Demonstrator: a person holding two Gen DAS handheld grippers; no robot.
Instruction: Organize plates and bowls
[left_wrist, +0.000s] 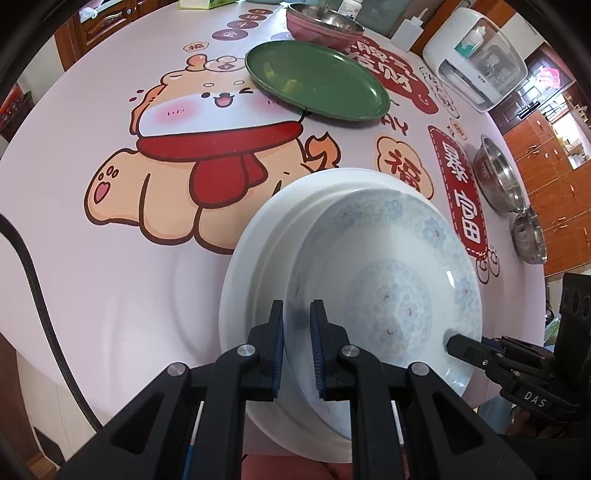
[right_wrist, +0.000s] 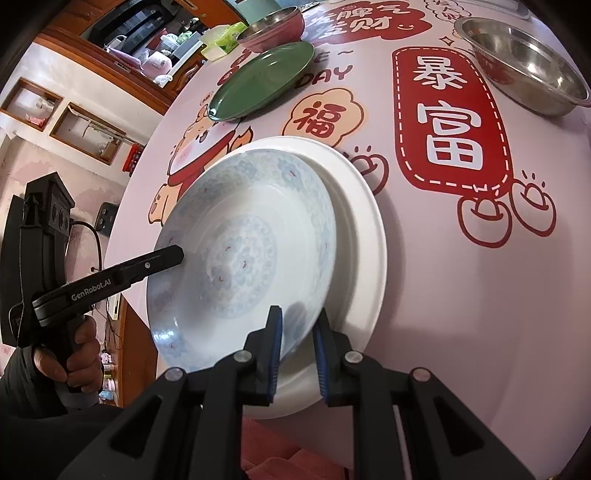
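Left wrist cam first. The left gripper (left_wrist: 297, 314) is clamped on the near left rim of the blue bowl (left_wrist: 388, 273), one blue pad inside the rim and one outside, pinched right down. The bowl has a pale flower pattern and it overlaps a plain white plate (left_wrist: 258, 258), shifted toward the plate's right side. Can't tell if it's fully resting on the plate or held just off it. Over on the right, the right gripper (left_wrist: 452, 341) shows up side-on with its black tip over the bowl's right rim. Further back on the table (left_wrist: 110, 258) there's a green plate (left_wrist: 317, 79), and behind that a pink bowl (left_wrist: 325, 22) with a metal inside. Two steel bowls sit near the table's right edge, a bigger one (left_wrist: 498, 177) and a small one (left_wrist: 530, 236) just beside it. A white appliance (left_wrist: 476, 55) is at the far right, with a white bottle (left_wrist: 408, 27) next to it.

Right wrist cam now. The right gripper (right_wrist: 299, 314) is pinching the blue bowl (right_wrist: 240, 240) at its near rim, pads pressed tight on either side. From here the white plate (right_wrist: 365, 221) pokes out on the right of the bowl. The left gripper (right_wrist: 179, 255) comes in from the left with a finger over the bowl's left rim, and a hand (right_wrist: 74, 354) holds its grip. Green plate (right_wrist: 262, 79) and pink bowl (right_wrist: 271, 27) are up top, the big steel bowl (right_wrist: 524, 61) top right. There's also a green tissue box (right_wrist: 221, 40) at the far edge.
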